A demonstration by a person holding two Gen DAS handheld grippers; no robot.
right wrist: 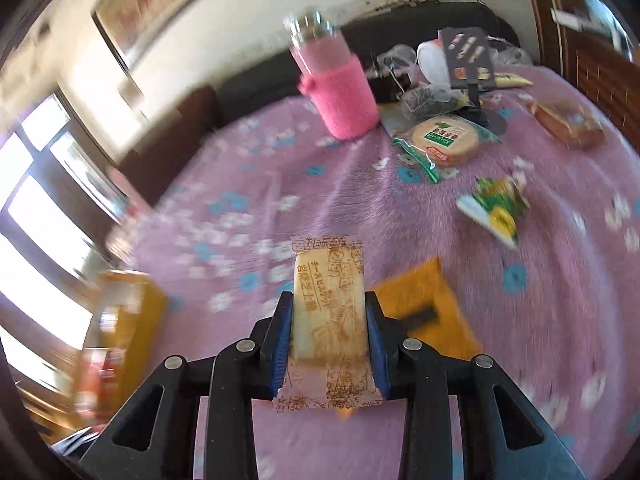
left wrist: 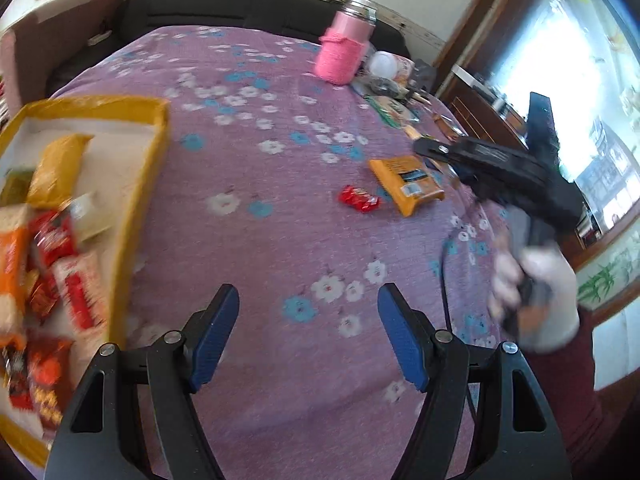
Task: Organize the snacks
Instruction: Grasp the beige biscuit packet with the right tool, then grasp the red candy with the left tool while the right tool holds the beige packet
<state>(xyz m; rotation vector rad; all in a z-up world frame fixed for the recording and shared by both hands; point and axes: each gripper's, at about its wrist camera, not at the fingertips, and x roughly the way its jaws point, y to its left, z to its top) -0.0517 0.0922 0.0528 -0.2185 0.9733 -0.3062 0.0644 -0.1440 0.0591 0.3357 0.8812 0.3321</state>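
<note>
I count one pink bottle, one yellow tray, two grippers, and six loose snack packets across the bedspread.

Under the left gripper with its black arms and blue pads spreads a mauve cloth strewn with white and sky-blue flowers, and to that claw's left a mustard-yellow tray holds red, orange and white packets. Ahead and to its right lie a small red wrapper and an orange pack with a dark label – farther ahead stands a bottle in a pink knitted sleeve. Between the right gripper's blue pads sits a pale cream biscuit packet printed in brown line drawings; ahead and to the right lie a tan round cracker pack edged in green and a green-and-yellow sachet.
</note>
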